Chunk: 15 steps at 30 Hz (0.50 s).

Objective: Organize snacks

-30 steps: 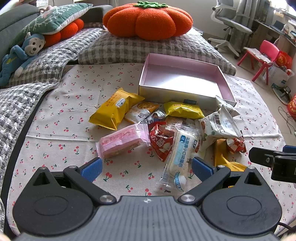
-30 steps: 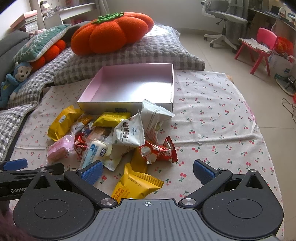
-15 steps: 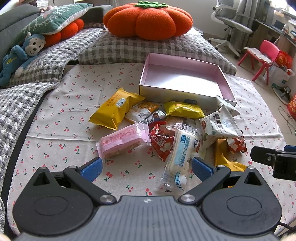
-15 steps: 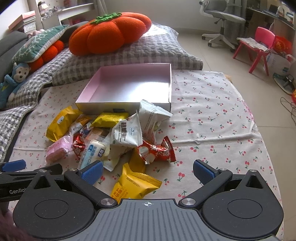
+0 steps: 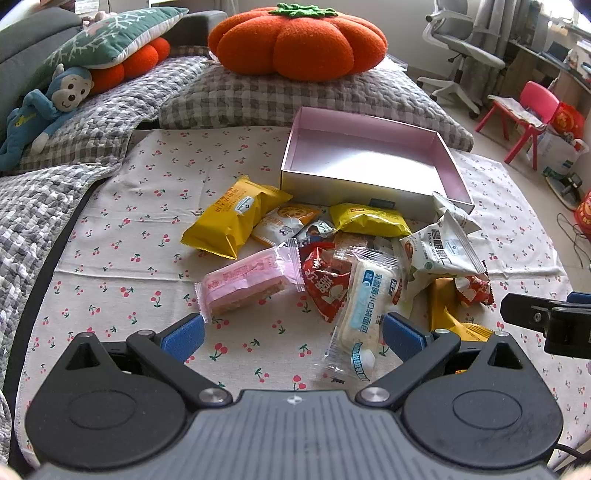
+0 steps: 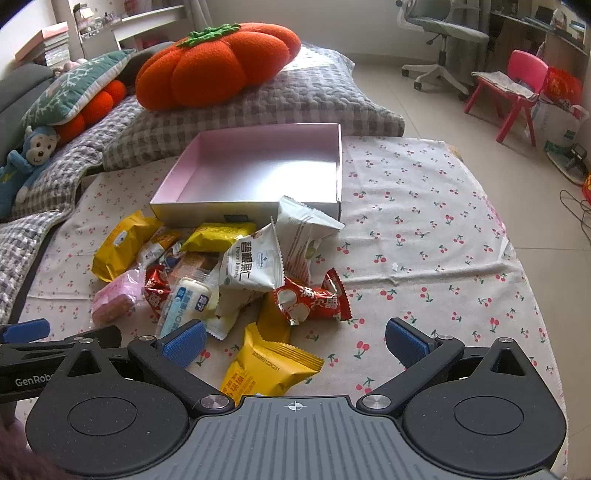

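A pile of wrapped snacks lies on the cherry-print cloth [image 5: 147, 206] in front of an empty pink box [image 5: 365, 162] [image 6: 258, 166]. Among them are a pink wafer pack [image 5: 245, 282], a long yellow pack [image 5: 236, 214], a red candy pack [image 6: 314, 299], a white-and-blue pack [image 5: 369, 306] and a yellow pack [image 6: 273, 365]. My left gripper [image 5: 293, 336] hovers open just short of the pink pack and the white-and-blue pack. My right gripper [image 6: 295, 341] is open over the near yellow pack, nothing held.
Behind the box lie grey checked cushions [image 5: 258, 99] with an orange pumpkin pillow [image 5: 299, 40] and a blue monkey toy [image 5: 40, 110]. To the right, off the cloth, are tiled floor, a pink chair [image 6: 517, 85] and an office chair [image 6: 439, 33].
The right gripper has drifted slightly forward toward the snack pile. The left gripper has barely moved. Both stay open.
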Available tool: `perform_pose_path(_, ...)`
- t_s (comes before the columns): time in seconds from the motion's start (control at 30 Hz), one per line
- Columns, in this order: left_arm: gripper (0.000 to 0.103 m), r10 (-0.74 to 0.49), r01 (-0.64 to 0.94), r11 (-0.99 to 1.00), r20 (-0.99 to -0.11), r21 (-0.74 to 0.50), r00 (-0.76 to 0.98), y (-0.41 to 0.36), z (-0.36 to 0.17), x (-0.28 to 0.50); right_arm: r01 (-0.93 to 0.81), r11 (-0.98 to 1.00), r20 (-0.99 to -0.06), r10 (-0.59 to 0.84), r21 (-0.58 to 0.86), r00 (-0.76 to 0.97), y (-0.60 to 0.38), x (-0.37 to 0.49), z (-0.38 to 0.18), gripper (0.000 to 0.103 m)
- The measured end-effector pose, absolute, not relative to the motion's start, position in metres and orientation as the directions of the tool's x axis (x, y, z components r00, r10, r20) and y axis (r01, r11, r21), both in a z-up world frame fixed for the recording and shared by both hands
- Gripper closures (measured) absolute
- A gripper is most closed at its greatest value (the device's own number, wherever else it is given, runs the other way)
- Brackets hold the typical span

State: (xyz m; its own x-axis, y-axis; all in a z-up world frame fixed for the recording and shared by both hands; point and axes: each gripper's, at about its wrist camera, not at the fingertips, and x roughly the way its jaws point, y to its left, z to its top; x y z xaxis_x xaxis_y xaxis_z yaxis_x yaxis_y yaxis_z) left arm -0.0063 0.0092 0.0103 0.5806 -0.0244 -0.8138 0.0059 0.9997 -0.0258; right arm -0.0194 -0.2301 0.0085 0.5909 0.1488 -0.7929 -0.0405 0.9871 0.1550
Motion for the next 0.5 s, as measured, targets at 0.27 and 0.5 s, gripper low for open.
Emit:
perform_pose_path(0.27, 0.0, -0.023, 0.005, 1.0, -0.814, -0.026, 0.581, 0.0091, 0.0103, -0.0063, -0.042, 0.987, -0.793, 0.15, 0.155, 0.59, -0.2305, -0.0191, 0.0085, 0.0)
perform_pose_path(0.5, 0.0, -0.024, 0.006, 1.0, -0.815, -0.026, 0.579, 0.0095, 0.0102, -0.0066, -0.045, 0.986, -0.791, 0.154, 0.158, 0.593, -0.2293, -0.0193, 0.0083, 0.0)
